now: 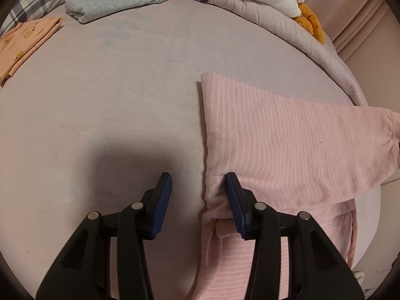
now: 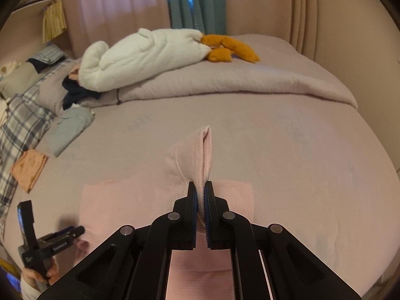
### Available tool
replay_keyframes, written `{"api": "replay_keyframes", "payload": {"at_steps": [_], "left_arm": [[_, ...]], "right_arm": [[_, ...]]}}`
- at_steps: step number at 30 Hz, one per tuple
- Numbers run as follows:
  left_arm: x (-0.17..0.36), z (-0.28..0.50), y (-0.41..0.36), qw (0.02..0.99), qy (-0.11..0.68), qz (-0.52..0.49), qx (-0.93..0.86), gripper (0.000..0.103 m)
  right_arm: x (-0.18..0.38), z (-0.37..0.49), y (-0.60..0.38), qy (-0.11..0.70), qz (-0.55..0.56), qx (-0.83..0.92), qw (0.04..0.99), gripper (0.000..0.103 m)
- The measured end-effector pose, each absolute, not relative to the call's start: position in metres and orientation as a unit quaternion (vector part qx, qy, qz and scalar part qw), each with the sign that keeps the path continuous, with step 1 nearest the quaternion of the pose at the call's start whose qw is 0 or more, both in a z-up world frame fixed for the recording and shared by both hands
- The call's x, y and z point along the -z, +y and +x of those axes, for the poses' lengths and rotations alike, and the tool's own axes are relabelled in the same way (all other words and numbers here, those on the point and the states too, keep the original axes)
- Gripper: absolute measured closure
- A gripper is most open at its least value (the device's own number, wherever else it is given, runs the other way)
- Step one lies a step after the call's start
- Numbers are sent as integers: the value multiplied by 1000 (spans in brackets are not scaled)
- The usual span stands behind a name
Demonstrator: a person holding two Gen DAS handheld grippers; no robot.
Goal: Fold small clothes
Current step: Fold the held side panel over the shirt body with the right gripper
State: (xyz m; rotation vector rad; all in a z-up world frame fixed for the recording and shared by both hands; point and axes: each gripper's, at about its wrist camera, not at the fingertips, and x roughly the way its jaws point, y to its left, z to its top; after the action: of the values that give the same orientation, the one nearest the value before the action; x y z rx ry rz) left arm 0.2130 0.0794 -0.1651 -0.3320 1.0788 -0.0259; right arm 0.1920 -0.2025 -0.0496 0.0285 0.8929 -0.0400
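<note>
A pink striped garment [image 1: 287,145] lies partly folded on the mauve bed [image 1: 112,100], at the right in the left wrist view. My left gripper [image 1: 198,185] is open and empty; its jaws straddle the garment's left folded edge just above the bed. My right gripper [image 2: 200,195] is shut on the garment's sleeve cuff [image 2: 192,150] and holds it lifted above the garment's body [image 2: 120,205]. The left gripper also shows in the right wrist view [image 2: 45,245], held in a hand at the lower left.
A folded grey garment [image 1: 117,0], a folded orange printed garment [image 1: 22,45] and a plaid pillow [image 2: 17,130] lie at the far left. A rolled duvet [image 2: 225,82] with a white plush goose [image 2: 140,55] runs along the back.
</note>
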Motion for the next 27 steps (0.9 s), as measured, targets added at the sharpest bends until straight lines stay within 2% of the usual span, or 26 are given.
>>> {"api": "replay_keyframes", "payload": {"at_steps": [27], "left_arm": [[171,219,76,842,520,-145,9,52]], "right_arm": [[126,204,-243,506,52,69,858,96]]}}
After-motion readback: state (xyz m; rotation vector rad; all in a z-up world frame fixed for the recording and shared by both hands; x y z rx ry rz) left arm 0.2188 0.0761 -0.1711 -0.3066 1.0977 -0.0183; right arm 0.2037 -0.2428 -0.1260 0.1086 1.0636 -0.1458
